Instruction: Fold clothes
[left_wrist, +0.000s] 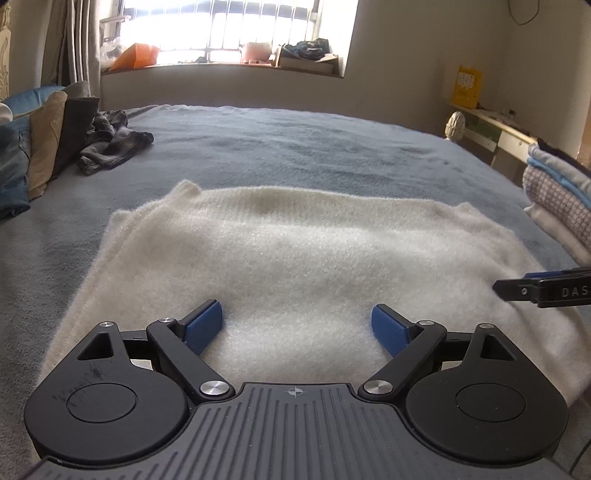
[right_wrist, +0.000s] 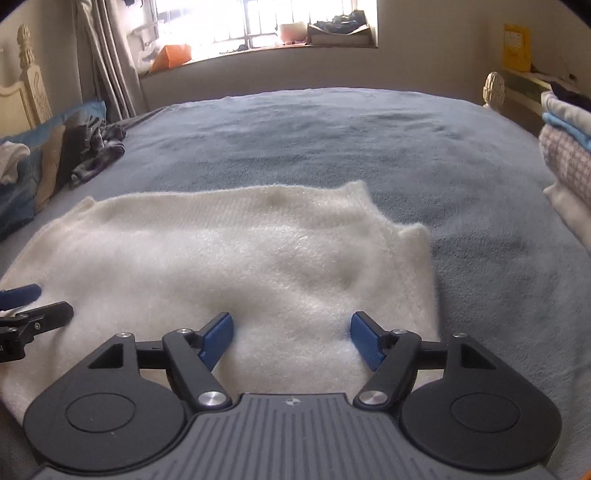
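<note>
A fuzzy white sweater lies flat on the grey-blue bed, folded into a rough rectangle; the right wrist view shows the same sweater. My left gripper is open just above its near edge, blue pads spread wide with only knit between them. My right gripper is open too, low over the sweater's near right part. The right gripper's fingers show at the right edge of the left wrist view. The left gripper's fingers show at the left edge of the right wrist view.
A stack of folded clothes stands on the bed at the right, also seen as a stack. Unfolded dark and tan garments lie piled at the far left. The blanket stretches bare beyond the sweater, up to the window wall.
</note>
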